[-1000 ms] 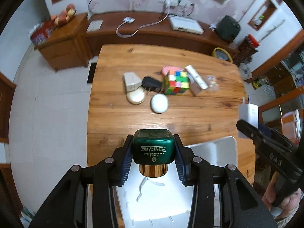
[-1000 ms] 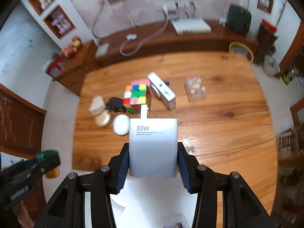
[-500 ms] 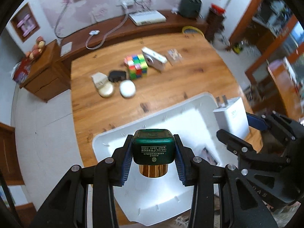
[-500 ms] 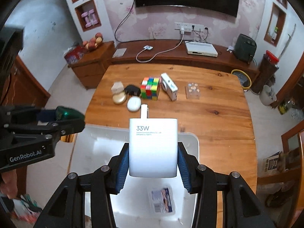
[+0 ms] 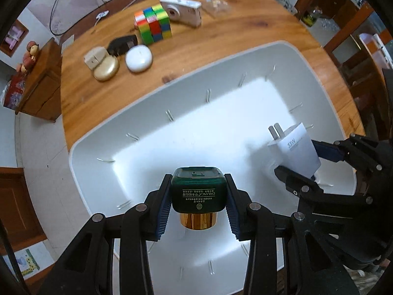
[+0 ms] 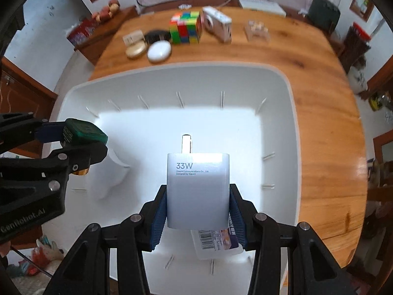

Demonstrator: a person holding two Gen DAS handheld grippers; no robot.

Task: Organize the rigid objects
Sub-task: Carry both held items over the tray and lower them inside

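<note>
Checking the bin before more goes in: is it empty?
No. A labelled packet lies on the white bin's floor, partly hidden behind the charger.

Two black two-finger grippers are in view, the left gripper (image 5: 198, 196) and the right gripper (image 6: 198, 209). Between the left fingers sits one dark green jar with a gold cap (image 5: 198, 193); between the right fingers, one white 33W wall charger (image 6: 198, 191). Below both lies one white plastic bin (image 6: 172, 78), with one small labelled packet (image 6: 216, 242) under the right fingers. Beyond the fingertips, on one wooden table (image 6: 319, 98), rest seven things: one multicoloured puzzle cube (image 6: 186, 27), one white compact camera (image 6: 218, 23), one clear plastic box (image 6: 256, 30), one white oval case (image 6: 159, 51), one gold round compact (image 6: 135, 49), one black adapter (image 6: 156, 35), one cream plug (image 6: 132, 38).
</note>
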